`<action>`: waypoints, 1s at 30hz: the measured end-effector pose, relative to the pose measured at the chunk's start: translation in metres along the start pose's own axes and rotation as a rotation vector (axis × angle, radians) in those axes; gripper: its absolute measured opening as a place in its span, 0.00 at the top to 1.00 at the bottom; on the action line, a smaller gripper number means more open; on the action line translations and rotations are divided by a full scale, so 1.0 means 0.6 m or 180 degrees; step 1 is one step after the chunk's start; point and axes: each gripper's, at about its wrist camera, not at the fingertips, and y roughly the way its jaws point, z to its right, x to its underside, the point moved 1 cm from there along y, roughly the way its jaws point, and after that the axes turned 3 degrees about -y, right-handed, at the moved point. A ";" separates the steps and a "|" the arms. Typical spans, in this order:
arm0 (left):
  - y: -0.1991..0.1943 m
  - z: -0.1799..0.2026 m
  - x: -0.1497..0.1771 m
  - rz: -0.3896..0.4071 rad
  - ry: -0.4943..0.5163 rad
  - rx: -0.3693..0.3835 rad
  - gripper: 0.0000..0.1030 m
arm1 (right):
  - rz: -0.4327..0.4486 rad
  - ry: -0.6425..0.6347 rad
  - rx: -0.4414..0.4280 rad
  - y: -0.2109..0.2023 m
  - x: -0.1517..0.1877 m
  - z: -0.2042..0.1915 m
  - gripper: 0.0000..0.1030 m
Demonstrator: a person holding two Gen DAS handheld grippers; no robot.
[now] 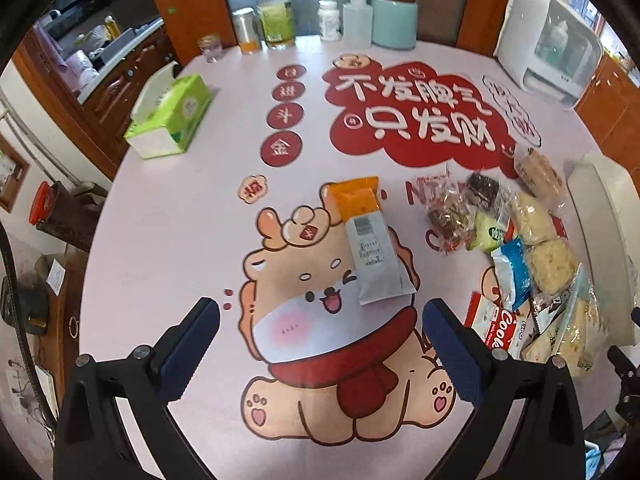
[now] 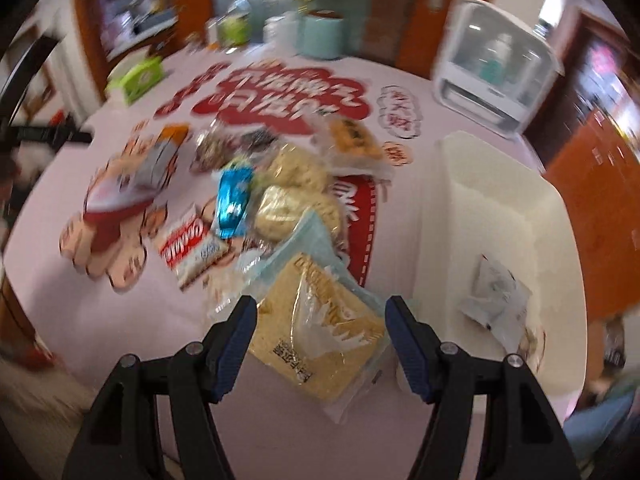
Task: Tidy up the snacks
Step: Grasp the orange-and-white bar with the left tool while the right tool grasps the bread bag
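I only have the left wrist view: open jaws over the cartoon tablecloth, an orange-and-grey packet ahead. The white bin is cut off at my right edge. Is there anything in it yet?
Observer: Yes. The right wrist view shows one grey-white packet lying in the white bin, near its close end.
Operator: What is the right gripper doing?
Observer: The right gripper is open, with a clear-wrapped yellow cracker pack lying between its fingers; the pads do not touch it.
Operator: Is the rest of the bin filled?
Observer: No, the far part looks bare, though that view is blurred.
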 end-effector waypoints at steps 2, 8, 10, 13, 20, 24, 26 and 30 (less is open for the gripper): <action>0.016 0.009 -0.005 -0.0043 0.0017 0.0023 0.02 | -0.0084 -0.0263 0.0048 0.019 0.002 -0.008 0.35; 0.063 0.026 -0.030 -0.0164 0.0008 0.0026 0.02 | -0.0363 -0.1185 -0.0004 0.078 0.009 -0.046 0.35; 0.077 0.028 -0.038 -0.0204 -0.0022 0.0041 0.02 | -0.0468 -0.1353 -0.0018 0.100 0.011 -0.053 0.35; 0.104 0.033 -0.051 -0.0272 -0.0054 0.0017 0.02 | -0.0454 -0.1445 -0.0041 0.115 0.001 -0.051 0.15; 0.182 0.056 -0.069 -0.0545 -0.0106 -0.0015 0.02 | -0.0778 -0.0973 -0.0603 0.169 -0.034 -0.011 0.02; 0.213 0.070 -0.078 -0.0659 -0.0112 -0.0003 0.03 | -0.1066 -0.0918 -0.0997 0.206 -0.040 -0.019 0.04; 0.222 0.074 -0.079 -0.0699 -0.0114 0.0018 0.09 | -0.1099 -0.0951 -0.1069 0.209 -0.044 -0.023 0.11; 0.237 0.075 -0.081 -0.0756 -0.0176 0.0096 0.32 | -0.1069 -0.0814 -0.1099 0.197 -0.061 -0.006 0.36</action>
